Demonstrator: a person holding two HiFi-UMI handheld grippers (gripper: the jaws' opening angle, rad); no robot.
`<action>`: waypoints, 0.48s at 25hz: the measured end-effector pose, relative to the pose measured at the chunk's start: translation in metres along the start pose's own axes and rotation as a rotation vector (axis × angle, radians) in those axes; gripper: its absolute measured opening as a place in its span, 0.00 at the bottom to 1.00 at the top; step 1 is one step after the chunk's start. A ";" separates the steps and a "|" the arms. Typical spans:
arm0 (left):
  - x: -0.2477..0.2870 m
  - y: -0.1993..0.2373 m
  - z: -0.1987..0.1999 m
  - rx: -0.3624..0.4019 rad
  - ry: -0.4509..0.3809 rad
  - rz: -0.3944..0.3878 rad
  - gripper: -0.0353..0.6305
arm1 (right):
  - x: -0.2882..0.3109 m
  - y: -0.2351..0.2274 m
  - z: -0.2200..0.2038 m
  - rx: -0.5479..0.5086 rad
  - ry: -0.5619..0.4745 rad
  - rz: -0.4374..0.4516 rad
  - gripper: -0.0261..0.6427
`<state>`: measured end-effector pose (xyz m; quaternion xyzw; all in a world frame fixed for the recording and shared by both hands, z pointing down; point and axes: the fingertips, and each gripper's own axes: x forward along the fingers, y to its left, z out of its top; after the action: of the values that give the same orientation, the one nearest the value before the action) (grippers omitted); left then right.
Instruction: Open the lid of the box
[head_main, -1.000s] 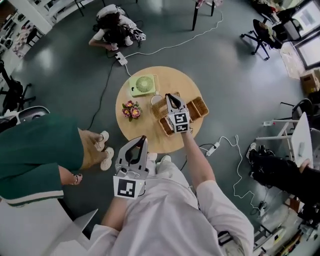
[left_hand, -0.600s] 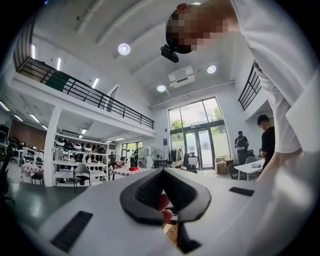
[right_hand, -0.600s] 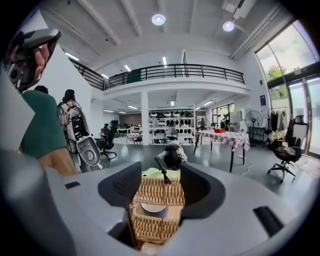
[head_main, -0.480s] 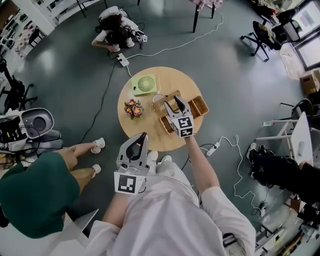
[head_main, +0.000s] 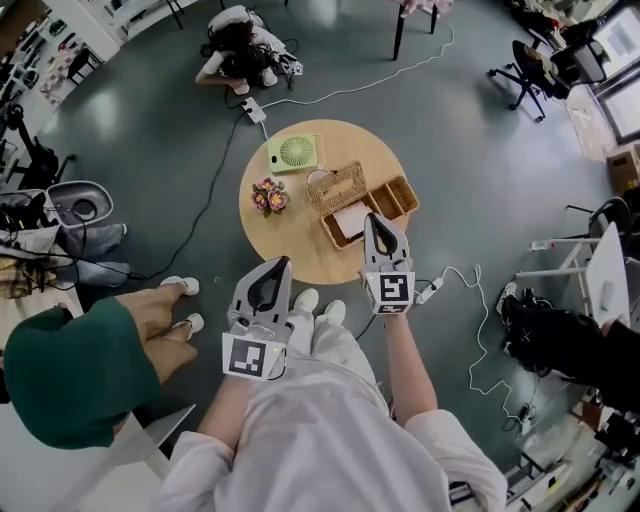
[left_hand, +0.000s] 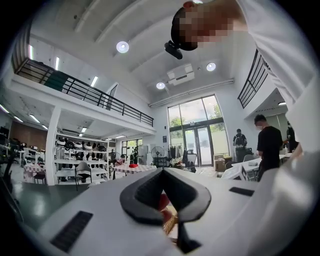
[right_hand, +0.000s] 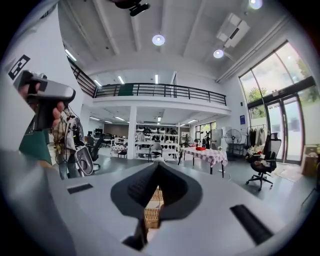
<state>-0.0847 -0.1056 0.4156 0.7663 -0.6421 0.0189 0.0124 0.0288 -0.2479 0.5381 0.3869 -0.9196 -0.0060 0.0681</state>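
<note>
The wicker box (head_main: 385, 205) sits on the round wooden table (head_main: 290, 250), right of centre. Its lid (head_main: 338, 187) is swung up and leans to the far left, baring a white thing (head_main: 350, 221) inside. My right gripper (head_main: 378, 222) is shut and empty, its tips just short of the box's near edge. In the right gripper view the jaws (right_hand: 158, 166) meet, with the wicker (right_hand: 150, 212) showing below them. Over the table's near edge my left gripper (head_main: 280, 266) hangs shut and empty; below its closed jaws (left_hand: 162, 171) the left gripper view shows red flowers (left_hand: 163, 202).
A green fan (head_main: 293, 152), a flower bunch (head_main: 267, 196) and a white cup (head_main: 318, 178) share the table. A person in green (head_main: 60, 385) stands at the left, sandalled feet (head_main: 180, 300) near the table. Another person (head_main: 238, 45) crouches beyond. A power strip (head_main: 430, 292) and cables lie on the floor.
My right gripper was over the box, opened, then drew back toward me and shut. The lid now stands open. The person in green moved down and left.
</note>
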 end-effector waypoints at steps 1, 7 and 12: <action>-0.006 -0.002 -0.002 0.005 0.010 0.008 0.05 | -0.012 0.002 0.003 0.010 -0.006 -0.010 0.04; -0.040 -0.018 -0.013 0.011 0.036 0.017 0.05 | -0.078 0.025 0.014 0.073 -0.024 -0.059 0.04; -0.070 -0.032 -0.008 0.015 0.006 -0.042 0.05 | -0.119 0.063 0.037 0.023 -0.054 -0.086 0.03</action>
<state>-0.0657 -0.0307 0.4202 0.7797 -0.6256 0.0257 0.0090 0.0616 -0.1208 0.4909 0.4264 -0.9037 -0.0086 0.0386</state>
